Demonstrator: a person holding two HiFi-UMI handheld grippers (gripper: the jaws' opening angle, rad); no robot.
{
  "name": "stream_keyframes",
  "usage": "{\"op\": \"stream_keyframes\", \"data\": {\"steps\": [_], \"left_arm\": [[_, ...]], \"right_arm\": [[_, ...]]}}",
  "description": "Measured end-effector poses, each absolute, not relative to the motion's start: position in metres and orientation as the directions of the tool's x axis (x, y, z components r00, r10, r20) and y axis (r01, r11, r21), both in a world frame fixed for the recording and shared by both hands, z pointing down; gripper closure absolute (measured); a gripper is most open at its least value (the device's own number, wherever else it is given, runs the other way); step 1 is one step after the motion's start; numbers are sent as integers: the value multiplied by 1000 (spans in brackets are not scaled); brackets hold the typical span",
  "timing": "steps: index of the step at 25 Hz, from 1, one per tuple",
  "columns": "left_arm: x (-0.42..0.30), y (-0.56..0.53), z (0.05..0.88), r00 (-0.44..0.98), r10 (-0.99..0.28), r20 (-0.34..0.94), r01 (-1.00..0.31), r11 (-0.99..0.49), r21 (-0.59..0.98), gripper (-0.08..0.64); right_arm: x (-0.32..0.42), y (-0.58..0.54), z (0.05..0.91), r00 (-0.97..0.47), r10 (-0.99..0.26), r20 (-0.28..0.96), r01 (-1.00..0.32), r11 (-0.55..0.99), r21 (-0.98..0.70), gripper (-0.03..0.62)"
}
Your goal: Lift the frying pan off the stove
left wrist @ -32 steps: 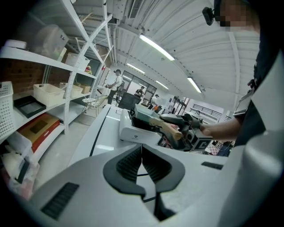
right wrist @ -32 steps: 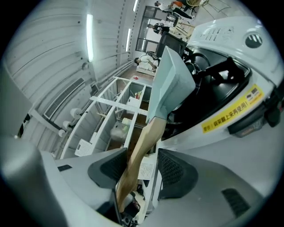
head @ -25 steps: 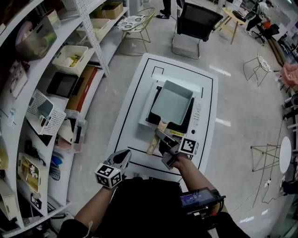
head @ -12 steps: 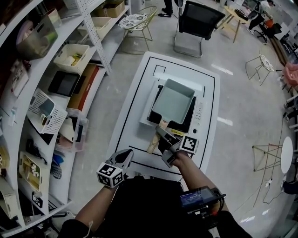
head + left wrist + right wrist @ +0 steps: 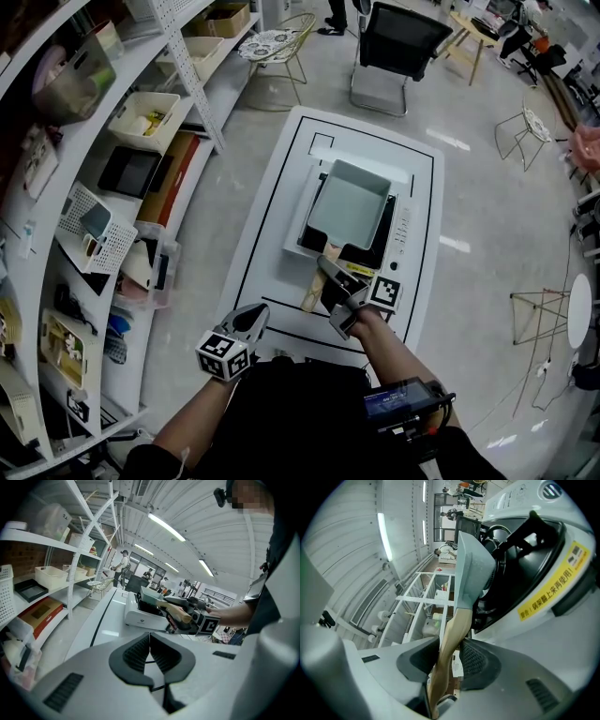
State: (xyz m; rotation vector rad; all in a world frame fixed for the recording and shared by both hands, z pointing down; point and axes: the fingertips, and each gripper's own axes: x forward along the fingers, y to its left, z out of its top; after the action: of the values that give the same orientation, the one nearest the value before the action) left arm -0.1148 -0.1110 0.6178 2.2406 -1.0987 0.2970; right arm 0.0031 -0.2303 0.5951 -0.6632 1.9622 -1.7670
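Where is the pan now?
Head view, centre: the pan sits on the stove on the white table, its handle pointing down-left.

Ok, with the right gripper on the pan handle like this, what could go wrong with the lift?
1. The right gripper has just been closing its jaws on the tan wooden handle of the square pale green frying pan. With the handle alone held, the pan could sag or twist when raised.
2. A sagging pan might scrape or drag the white tabletop stove.
3. The left gripper is shut and off to the side, giving no support.
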Motion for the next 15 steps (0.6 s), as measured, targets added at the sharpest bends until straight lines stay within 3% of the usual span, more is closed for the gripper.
{"op": "stream_keyframes", "data": {"steps": [15], "left_arm": [[-116, -114, 618, 635, -628, 450, -770, -475, 426, 551]], "right_arm": [[4, -226, 590, -797, -603, -18, -58, 106, -993, 440]]}}
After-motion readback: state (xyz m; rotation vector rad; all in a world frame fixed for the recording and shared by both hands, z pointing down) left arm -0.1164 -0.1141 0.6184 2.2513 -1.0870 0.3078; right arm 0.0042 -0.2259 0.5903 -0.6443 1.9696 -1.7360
